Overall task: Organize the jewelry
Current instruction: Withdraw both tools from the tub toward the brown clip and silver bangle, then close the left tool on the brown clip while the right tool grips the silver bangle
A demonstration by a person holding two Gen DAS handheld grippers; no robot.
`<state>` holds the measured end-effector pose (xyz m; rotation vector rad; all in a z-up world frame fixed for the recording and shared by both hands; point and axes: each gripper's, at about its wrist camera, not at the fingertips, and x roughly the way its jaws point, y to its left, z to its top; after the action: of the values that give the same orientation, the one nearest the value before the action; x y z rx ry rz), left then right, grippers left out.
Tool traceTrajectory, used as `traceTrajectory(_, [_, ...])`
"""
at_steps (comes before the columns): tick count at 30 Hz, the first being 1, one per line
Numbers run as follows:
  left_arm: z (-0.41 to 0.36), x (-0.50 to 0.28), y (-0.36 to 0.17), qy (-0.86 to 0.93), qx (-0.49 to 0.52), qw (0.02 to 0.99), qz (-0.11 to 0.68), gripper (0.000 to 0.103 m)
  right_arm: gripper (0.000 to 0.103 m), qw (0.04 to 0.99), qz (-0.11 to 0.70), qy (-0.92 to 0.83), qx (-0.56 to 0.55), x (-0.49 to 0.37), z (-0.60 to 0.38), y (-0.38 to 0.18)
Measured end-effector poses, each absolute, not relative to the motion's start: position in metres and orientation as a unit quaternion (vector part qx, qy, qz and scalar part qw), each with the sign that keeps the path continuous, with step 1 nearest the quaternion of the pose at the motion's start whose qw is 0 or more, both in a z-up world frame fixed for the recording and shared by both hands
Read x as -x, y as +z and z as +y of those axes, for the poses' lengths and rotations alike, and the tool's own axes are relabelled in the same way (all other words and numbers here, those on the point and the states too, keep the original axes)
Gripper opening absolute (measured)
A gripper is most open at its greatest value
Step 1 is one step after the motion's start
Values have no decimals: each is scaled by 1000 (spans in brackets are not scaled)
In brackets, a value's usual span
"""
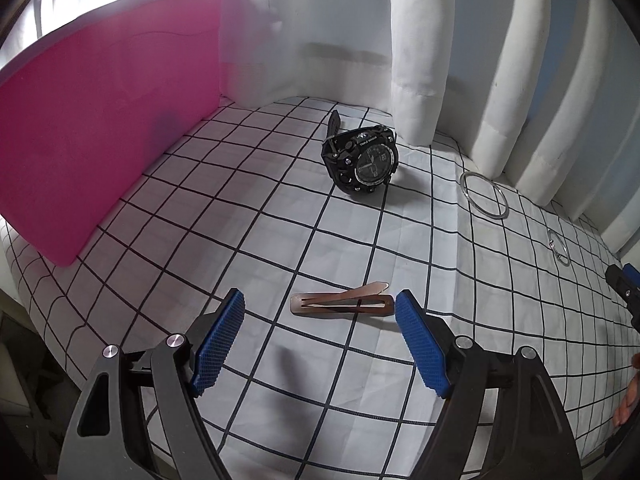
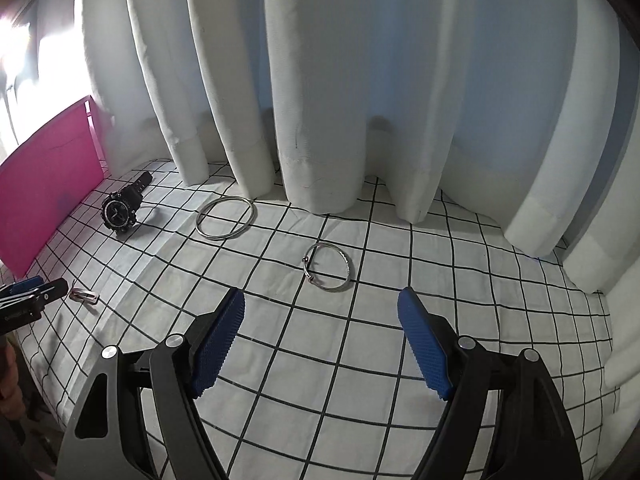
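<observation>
Watch [image 1: 362, 162] dial lettering perhaps unreadable

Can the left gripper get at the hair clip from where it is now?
Probably yes. The left gripper has its jaws open, and the hair clip lies flat on the checked cloth just ahead between them, with nothing in the way.

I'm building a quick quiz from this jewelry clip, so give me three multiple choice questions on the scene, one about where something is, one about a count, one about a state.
1. Where does the black watch lie?
A. Near the pink board
B. Between the right gripper's fingers
C. Inside the large ring

2. How many metal hoops lie on the checked cloth?
A. One
B. Two
C. Four

3. How is the left gripper?
A. Shut on the watch
B. Shut, empty
C. Open, nothing gripped

Answers: 1 A, it sits beside the board's lower edge. 2 B, the large ring and the bangle. 3 C, its pads stand wide apart, with the hair clip lying free just ahead of them.
</observation>
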<state>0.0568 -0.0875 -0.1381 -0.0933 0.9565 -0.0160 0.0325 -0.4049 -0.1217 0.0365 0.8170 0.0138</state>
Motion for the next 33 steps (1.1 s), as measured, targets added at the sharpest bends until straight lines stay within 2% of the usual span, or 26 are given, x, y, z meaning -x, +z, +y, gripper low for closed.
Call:
traceTrajectory(22, [-103,-79,-166,27,37,887,460,77,75,891,453,16,-3,-100,-418,-170])
traceTrajectory(30, [-108,-81,-169,28,24,888,458,84,75,886,464,15,-2,-114,-426,-181])
traceTrajectory(32, [-107,-81,-169,28,24,888,458,86,78,886,463,17,0,-118,-426,-183])
traceTrajectory(33, [-107,-82,-170,29,25,888,458,88,83,885,465,15,-1,-120,-426,-184])
